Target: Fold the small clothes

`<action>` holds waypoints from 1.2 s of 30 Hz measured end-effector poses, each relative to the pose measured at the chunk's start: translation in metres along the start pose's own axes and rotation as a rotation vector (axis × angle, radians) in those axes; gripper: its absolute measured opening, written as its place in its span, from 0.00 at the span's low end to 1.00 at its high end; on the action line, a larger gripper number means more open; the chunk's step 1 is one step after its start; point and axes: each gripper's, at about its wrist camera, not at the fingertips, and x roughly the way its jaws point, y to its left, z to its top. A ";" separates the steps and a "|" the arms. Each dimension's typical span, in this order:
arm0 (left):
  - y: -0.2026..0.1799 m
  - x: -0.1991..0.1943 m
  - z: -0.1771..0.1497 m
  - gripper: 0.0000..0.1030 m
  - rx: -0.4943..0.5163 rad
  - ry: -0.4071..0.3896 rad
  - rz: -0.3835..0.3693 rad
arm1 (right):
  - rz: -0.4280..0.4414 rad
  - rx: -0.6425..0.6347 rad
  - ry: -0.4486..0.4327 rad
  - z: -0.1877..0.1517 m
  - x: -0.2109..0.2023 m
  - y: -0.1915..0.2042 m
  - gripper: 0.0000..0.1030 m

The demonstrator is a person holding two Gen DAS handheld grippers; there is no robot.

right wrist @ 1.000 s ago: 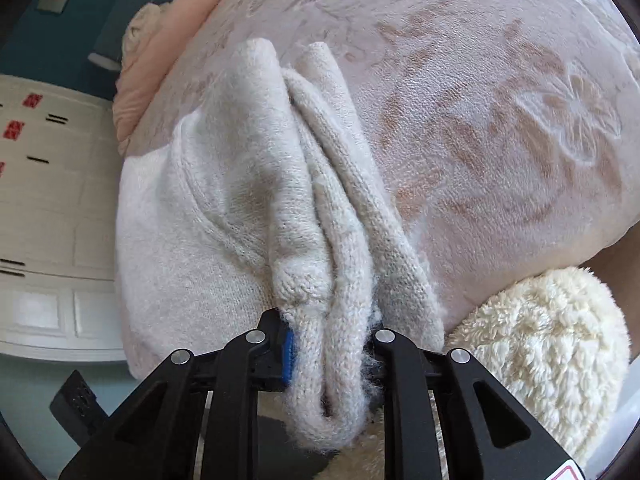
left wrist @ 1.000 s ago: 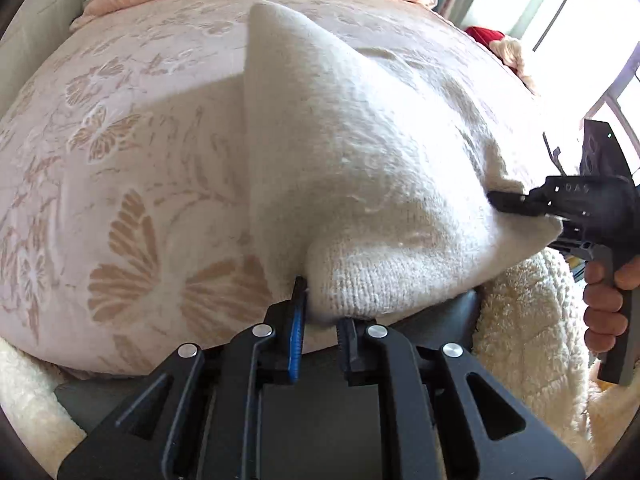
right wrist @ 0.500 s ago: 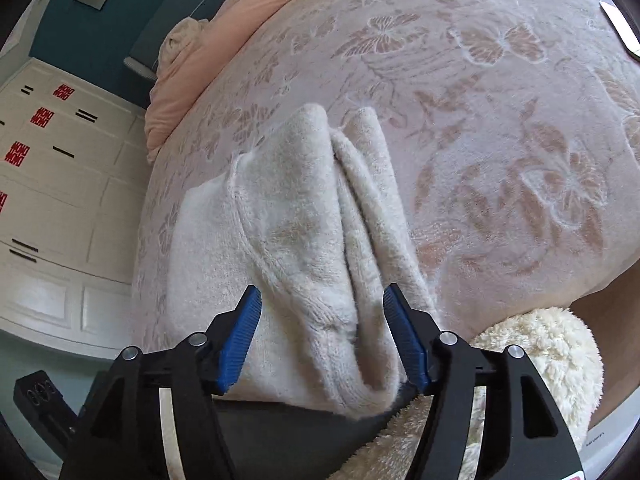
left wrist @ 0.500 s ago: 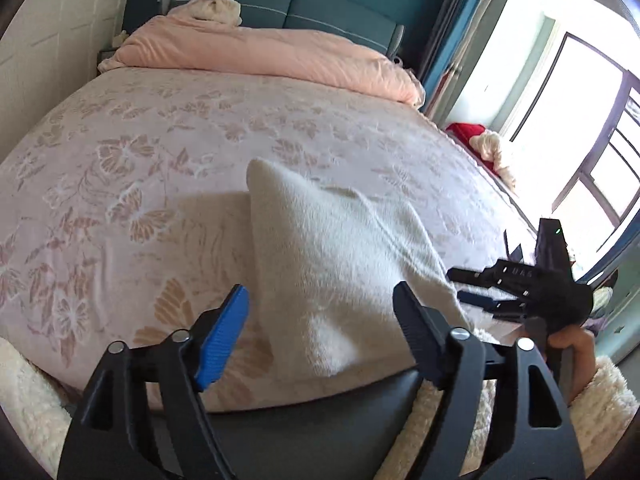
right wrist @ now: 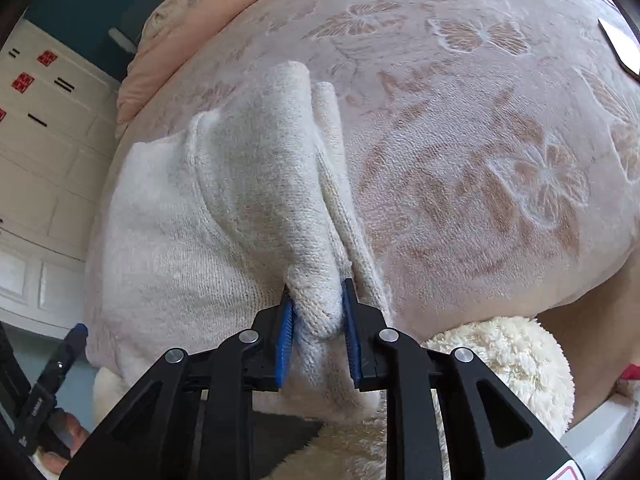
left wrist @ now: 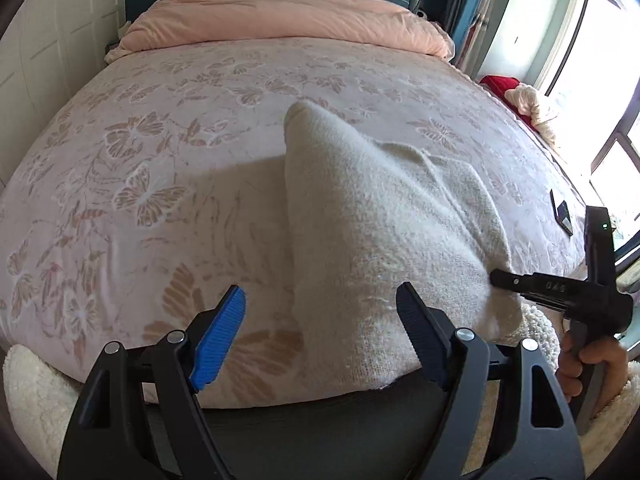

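Note:
A folded cream knit garment (left wrist: 372,232) lies near the front edge of the bed; it also shows in the right wrist view (right wrist: 208,224). My left gripper (left wrist: 320,340) is open and empty, with the garment's near left corner between and beyond its fingers. My right gripper (right wrist: 316,320) is shut on a fold at the garment's near right corner. In the left wrist view the right gripper (left wrist: 496,278) presses into the garment's right edge, held by a hand.
The bed (left wrist: 160,152) has a pink butterfly-patterned cover and a peach duvet (left wrist: 280,20) at the head. A fluffy cream rug (right wrist: 504,360) lies below the bed's front edge. A dark flat object (left wrist: 562,210) lies at the bed's right edge. White wardrobes (right wrist: 36,168) stand on the left.
Both grippers let go of the garment and pulled back half a second ago. Now the right gripper has shut again on the near right fold. The left gripper stays open, slightly closer.

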 end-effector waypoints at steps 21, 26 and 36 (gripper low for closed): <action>0.062 -0.018 -0.001 0.74 -0.131 0.020 0.162 | 0.024 -0.408 0.034 -0.009 0.024 0.206 0.17; 0.050 -0.006 -0.001 0.74 -0.097 0.046 0.155 | -0.041 -0.377 0.142 -0.017 0.069 0.161 0.12; 0.021 0.006 0.009 0.74 -0.015 0.059 0.166 | -0.080 -0.109 -0.092 0.053 -0.023 0.084 0.43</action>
